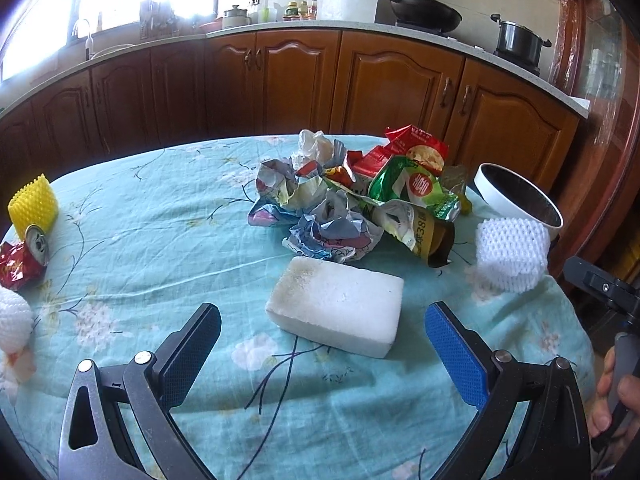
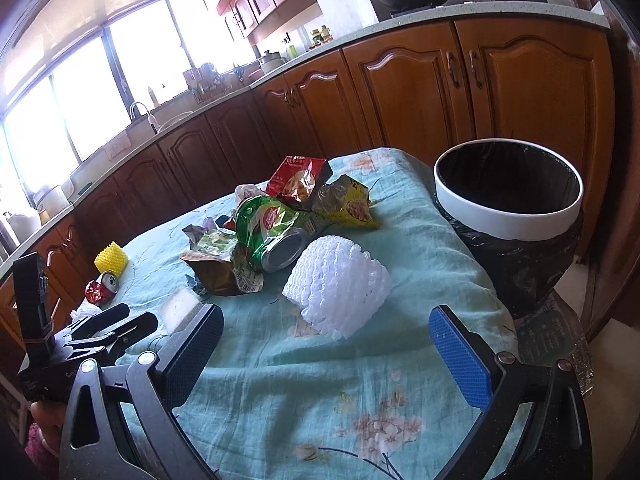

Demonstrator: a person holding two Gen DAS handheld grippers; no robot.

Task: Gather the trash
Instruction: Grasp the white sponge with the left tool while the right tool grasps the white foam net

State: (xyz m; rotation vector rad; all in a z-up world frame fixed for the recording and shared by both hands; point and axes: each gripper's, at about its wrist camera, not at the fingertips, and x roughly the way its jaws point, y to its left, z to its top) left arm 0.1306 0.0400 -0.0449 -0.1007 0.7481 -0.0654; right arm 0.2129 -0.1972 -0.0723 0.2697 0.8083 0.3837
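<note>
Trash all on tabletop [image 1: 160,240]: wrapper pile [image 1: 352,196], foam block [image 1: 336,306], foam nets, can. Bin [image 2: 508,220] looks empty. Both claws [image 1: 322,320] [image 2: 326,322] agape, holding nothing.

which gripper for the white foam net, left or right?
Right. The right gripper is open with the net just ahead between its jaws and the bin beside it. The left gripper faces the foam block.

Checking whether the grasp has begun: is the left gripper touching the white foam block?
Apart. The left wrist view shows the left gripper open, with tablecloth visible between each finger and the foam block.
</note>
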